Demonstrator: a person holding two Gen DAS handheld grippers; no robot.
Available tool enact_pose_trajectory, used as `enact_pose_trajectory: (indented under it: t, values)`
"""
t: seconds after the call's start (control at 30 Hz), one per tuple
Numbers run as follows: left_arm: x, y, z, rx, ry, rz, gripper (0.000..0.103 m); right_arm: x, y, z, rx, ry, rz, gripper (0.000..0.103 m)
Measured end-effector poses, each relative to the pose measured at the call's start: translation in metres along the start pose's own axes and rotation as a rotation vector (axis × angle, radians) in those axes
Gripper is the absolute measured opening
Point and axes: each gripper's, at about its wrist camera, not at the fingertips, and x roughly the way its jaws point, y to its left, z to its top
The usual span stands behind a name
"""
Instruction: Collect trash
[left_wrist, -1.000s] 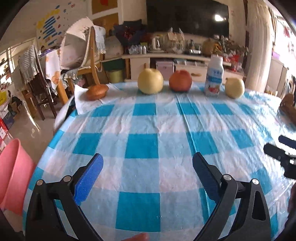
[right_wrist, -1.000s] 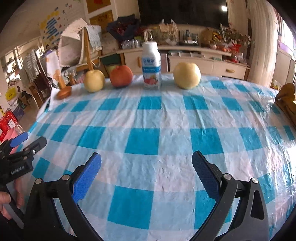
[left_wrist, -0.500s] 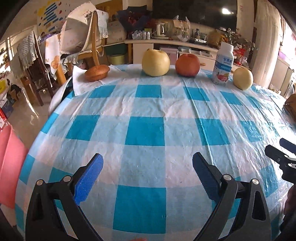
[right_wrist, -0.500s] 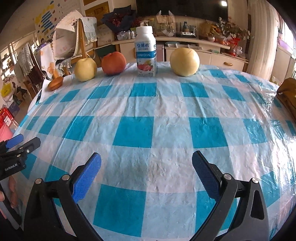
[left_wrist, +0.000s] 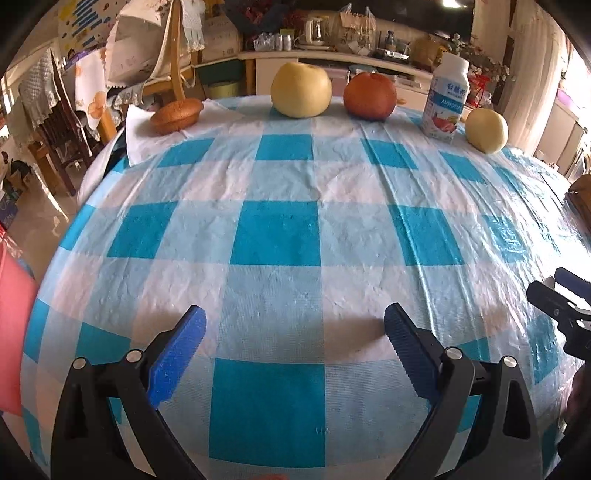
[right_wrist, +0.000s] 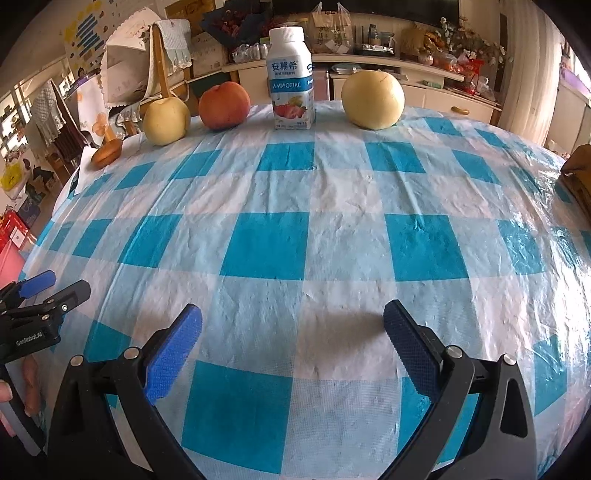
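- Left gripper (left_wrist: 293, 334): jaws spread wide, holding nothing, hovering over the near part of the checked cloth (left_wrist: 277, 236).
- Right gripper (right_wrist: 291, 332): jaws equally wide, nothing between its blue pads (right_wrist: 173, 354); it also hovers above the cloth.
- Each gripper shows at the edge of the other's view, side by side.
- Far edge of the table, one row, left to right: one bun (left_wrist: 177, 115) on a white napkin (left_wrist: 147, 136), one pear (left_wrist: 301, 89), one red apple (left_wrist: 370, 96), one bottle (right_wrist: 290, 79), a second pear (right_wrist: 373, 99).
- The bottle is white and blue with a white cap and a fruit picture, standing upright between the apple and the second pear, well away from both grippers.
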Motion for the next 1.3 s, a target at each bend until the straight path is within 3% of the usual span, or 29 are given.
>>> enact_pose_trajectory:
  t: [1.3]
  values:
    - [0.001,-0.002,-0.001,0.013,0.004,-0.001,0.099,0.006,0.012,0.0,-0.062,0.019,-0.072,0.099]
